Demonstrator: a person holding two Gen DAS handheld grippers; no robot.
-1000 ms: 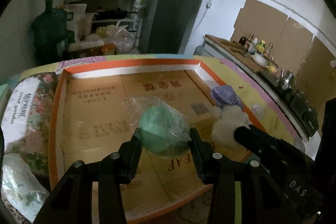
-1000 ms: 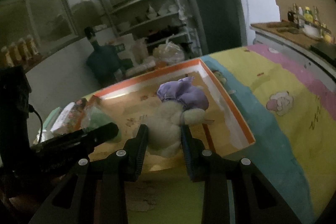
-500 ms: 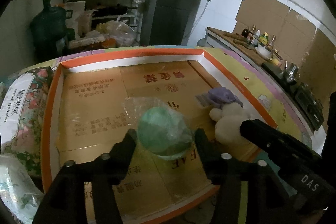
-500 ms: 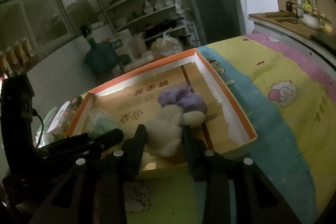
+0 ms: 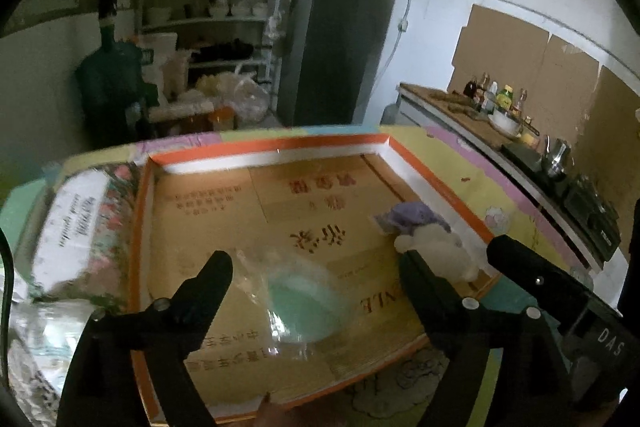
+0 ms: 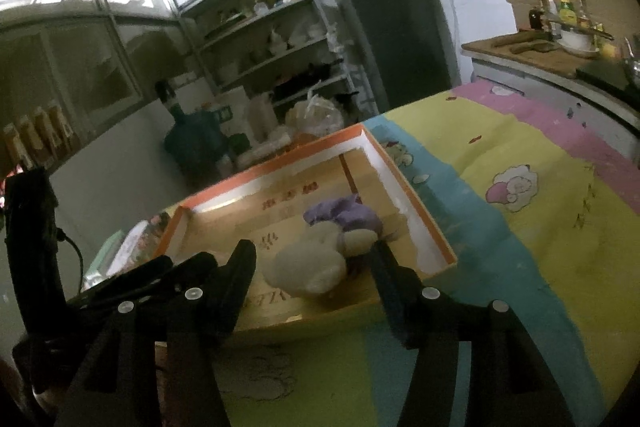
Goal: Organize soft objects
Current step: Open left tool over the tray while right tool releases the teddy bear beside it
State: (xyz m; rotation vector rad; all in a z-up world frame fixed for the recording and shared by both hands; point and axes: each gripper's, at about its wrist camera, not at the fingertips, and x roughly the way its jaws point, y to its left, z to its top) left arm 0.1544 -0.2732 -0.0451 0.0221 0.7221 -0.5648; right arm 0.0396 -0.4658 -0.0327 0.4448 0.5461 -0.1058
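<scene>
Green ball (image 5: 306, 303) — between spread fingers.

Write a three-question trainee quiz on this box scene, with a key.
1. True or false: the left gripper is shut on the green bagged ball.
2. Which toy lies between the right gripper fingers: A) white plush toy, B) rubber duck, C) sponge?
3. Fill in: both soft items lie inside the orange-rimmed ____.

Key: 1 false, the jaws stand wide apart. 2 A. 3 box.
</scene>
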